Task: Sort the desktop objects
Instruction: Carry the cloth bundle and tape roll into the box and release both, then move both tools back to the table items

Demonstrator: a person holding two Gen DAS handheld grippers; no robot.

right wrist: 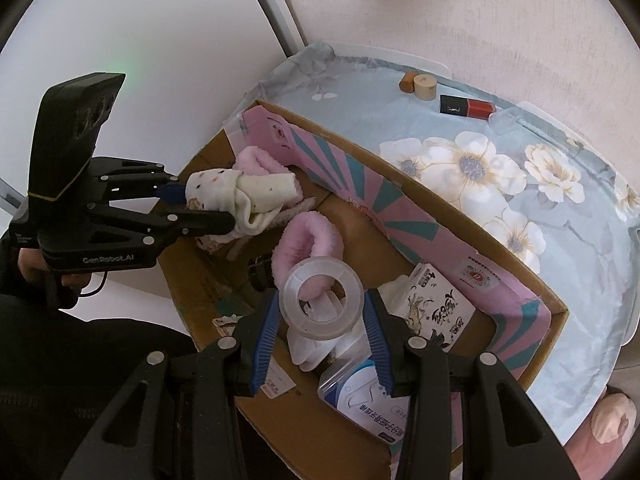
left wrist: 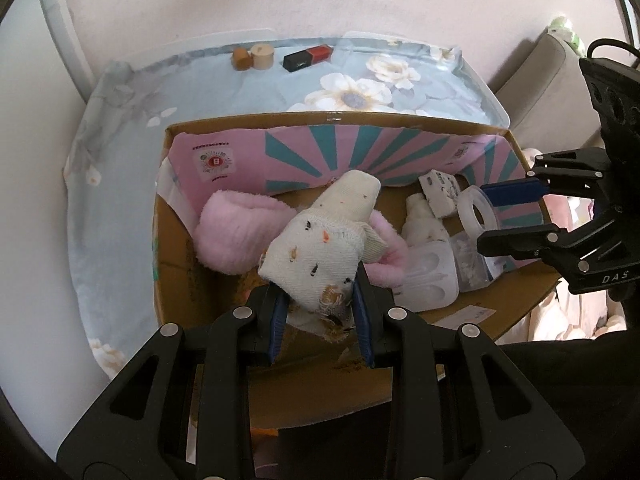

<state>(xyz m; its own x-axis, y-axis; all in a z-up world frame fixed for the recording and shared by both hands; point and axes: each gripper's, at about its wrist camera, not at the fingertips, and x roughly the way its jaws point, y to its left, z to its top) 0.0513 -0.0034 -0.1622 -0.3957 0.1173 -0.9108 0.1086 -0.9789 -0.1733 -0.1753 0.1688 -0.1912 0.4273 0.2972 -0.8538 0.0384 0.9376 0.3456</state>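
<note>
Gripping is being shown at both hands above the cardboard box (left wrist: 192,280), which is resting on the flower-printed cloth (left wrist: 120,184) of the desk. The rolled cream sock (left wrist: 320,252) is being clamped at its frayed end between the pads of the left gripper (left wrist: 322,316), and it is being held over the box's left half, just above the pink fluffy sock (left wrist: 228,236). The clear tape ring (right wrist: 322,300) is being pinched by its outer edges between the fingers of the right gripper (right wrist: 322,320), over the box's right half, above the paper tissue pack (right wrist: 436,308) and the clear plastic case (right wrist: 364,400).

Two risks are being judged here. The sock is being held only by loose, worn fabric, so it could be pulled free or unrolled if it is swung. The ring is smooth and round, so it could be squeezed out sideways and dropped into the box clutter.

At the far edge of the desk, the two small round tubs (right wrist: 418,84) and the black-and-red lipstick box (right wrist: 466,106) are being left untouched, well apart from both grippers.
</note>
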